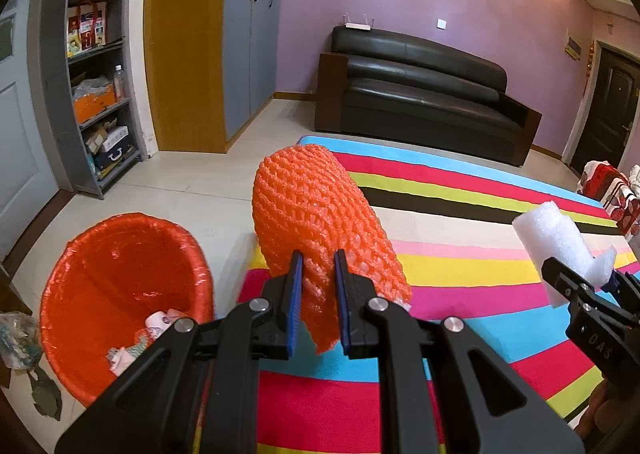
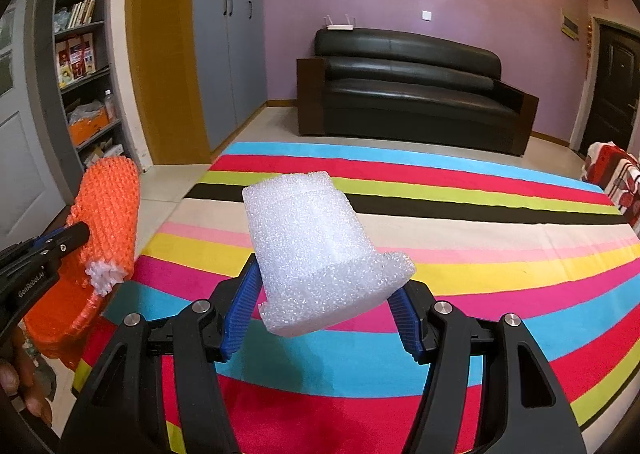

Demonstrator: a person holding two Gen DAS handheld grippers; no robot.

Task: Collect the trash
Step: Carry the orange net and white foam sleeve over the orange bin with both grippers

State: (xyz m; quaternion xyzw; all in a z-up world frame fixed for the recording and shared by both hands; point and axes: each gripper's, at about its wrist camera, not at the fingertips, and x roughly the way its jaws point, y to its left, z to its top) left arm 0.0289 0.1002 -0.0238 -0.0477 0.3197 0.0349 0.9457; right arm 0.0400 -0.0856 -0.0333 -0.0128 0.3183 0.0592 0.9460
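My left gripper [image 1: 318, 268] is shut on an orange foam net sleeve [image 1: 316, 214] and holds it up over the edge of the striped rug [image 1: 460, 254]. An orange bin [image 1: 120, 294] with a plastic liner stands on the floor to its lower left, with some scraps inside. My right gripper [image 2: 324, 286] is shut on a white foam piece [image 2: 316, 250] above the rug. The right gripper and its white foam also show in the left wrist view [image 1: 560, 246]. The orange net [image 2: 108, 214] and part of the bin [image 2: 60, 322] show at the left of the right wrist view.
A black leather sofa [image 1: 420, 94] stands against the purple wall beyond the rug. A grey bookshelf [image 1: 96, 66] and wardrobe doors [image 1: 252, 34] line the left side. Tiled floor [image 1: 200, 182] lies between rug and shelf. A red patterned cloth [image 1: 612, 186] lies at the right.
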